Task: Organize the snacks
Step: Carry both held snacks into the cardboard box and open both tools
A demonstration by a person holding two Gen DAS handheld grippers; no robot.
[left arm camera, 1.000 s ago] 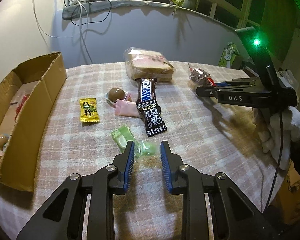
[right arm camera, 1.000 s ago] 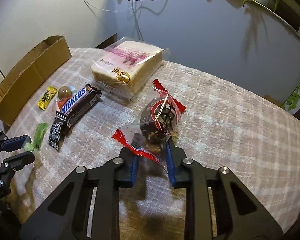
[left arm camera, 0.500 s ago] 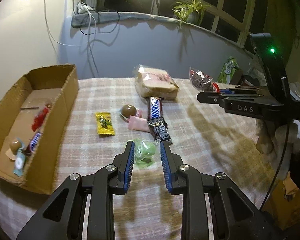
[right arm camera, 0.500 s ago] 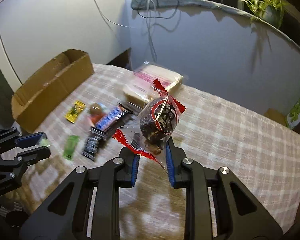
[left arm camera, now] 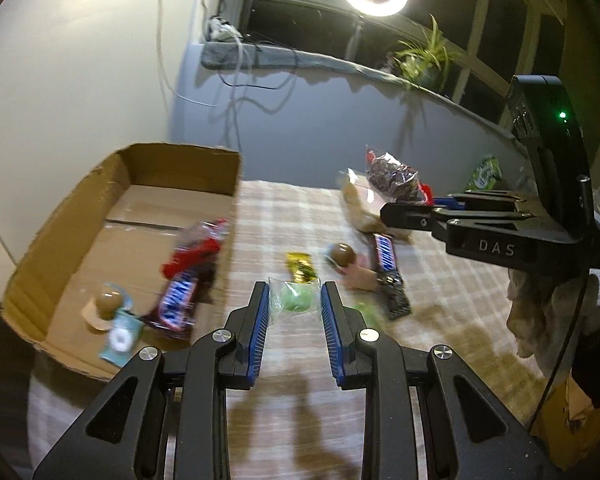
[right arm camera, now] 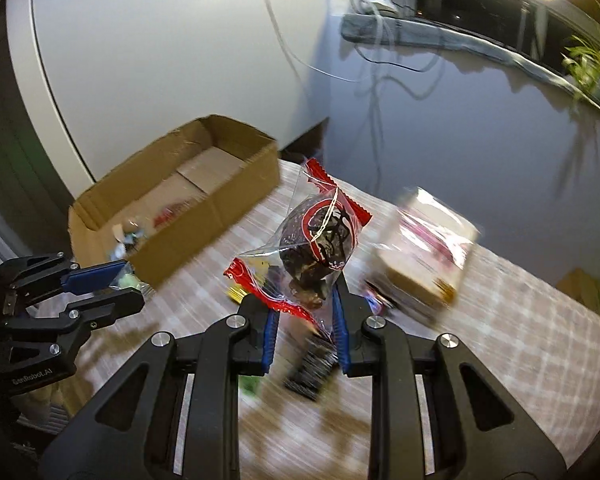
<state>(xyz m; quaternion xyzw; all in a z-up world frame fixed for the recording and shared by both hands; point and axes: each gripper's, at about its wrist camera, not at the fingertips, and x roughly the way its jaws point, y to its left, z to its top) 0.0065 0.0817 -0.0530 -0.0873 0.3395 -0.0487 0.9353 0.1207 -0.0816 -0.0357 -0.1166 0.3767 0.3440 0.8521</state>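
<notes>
Aloft, both jaws clenched — green candy, chocolate packet — near box rim.

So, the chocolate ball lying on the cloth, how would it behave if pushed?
The chocolate ball looks round and smooth, so it would probably roll. Its wrapper flap underneath may slow it. The pink packet beside it might stop it on that side.
</notes>
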